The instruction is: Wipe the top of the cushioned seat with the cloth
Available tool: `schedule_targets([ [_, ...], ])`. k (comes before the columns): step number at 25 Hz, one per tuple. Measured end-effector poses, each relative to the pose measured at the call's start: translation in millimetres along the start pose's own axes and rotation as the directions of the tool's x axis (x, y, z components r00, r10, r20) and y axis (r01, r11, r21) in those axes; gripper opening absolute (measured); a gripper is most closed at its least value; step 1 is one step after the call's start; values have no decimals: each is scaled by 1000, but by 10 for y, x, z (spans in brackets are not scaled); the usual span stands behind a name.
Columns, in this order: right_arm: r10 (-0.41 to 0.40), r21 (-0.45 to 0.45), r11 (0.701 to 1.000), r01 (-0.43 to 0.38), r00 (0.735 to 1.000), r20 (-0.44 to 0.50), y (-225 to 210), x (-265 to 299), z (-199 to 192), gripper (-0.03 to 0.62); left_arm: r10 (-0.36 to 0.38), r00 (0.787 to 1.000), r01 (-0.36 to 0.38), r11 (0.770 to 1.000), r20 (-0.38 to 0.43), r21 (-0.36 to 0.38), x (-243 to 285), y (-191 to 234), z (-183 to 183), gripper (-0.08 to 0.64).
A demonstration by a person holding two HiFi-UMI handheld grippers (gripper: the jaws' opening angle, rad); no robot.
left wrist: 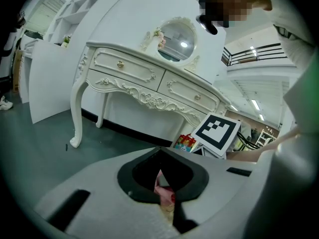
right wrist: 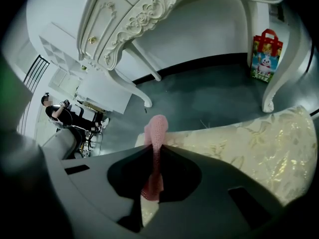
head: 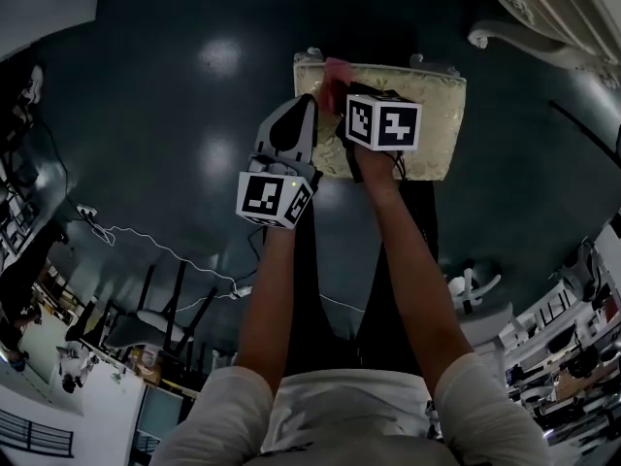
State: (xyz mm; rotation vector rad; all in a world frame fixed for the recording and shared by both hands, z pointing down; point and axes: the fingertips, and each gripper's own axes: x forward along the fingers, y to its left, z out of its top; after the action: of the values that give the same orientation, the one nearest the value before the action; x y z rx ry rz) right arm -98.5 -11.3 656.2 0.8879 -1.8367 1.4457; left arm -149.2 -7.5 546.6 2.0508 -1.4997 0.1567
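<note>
White carved dressing table (left wrist: 149,86) with oval mirror (left wrist: 178,40) atop it, colourful gift bag (right wrist: 266,54) beneath it beside one leg, white board (left wrist: 47,78) leaning left of it.

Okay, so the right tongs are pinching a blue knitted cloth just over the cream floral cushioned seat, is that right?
Not quite: the colour is wrong. The right gripper view shows the right tongs shut on a pink knitted cloth, not a blue one, just over the cream floral cushioned seat.
</note>
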Motion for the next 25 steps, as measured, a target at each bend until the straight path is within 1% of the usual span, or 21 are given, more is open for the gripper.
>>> schedule_targets([
  [3, 3, 15, 1000, -3, 1000, 11, -159, -117, 7, 25, -15, 1000, 15, 1000, -13, 9, 104, -150, -43, 12],
  [11, -31, 53, 998, 29, 998, 48, -648, -471, 23, 25, -81, 995, 83, 996, -56, 40, 367, -580, -207, 12],
  [19, -124, 99, 988, 115, 989, 83, -1341, -972, 53, 25, -156, 985, 160, 987, -75, 37, 625, -1114, -340, 12],
  [25, -195, 93, 978, 187, 976, 95, -1764, -1245, 68, 25, -189, 979, 192, 981, -83, 30, 745, -1382, -441, 12],
])
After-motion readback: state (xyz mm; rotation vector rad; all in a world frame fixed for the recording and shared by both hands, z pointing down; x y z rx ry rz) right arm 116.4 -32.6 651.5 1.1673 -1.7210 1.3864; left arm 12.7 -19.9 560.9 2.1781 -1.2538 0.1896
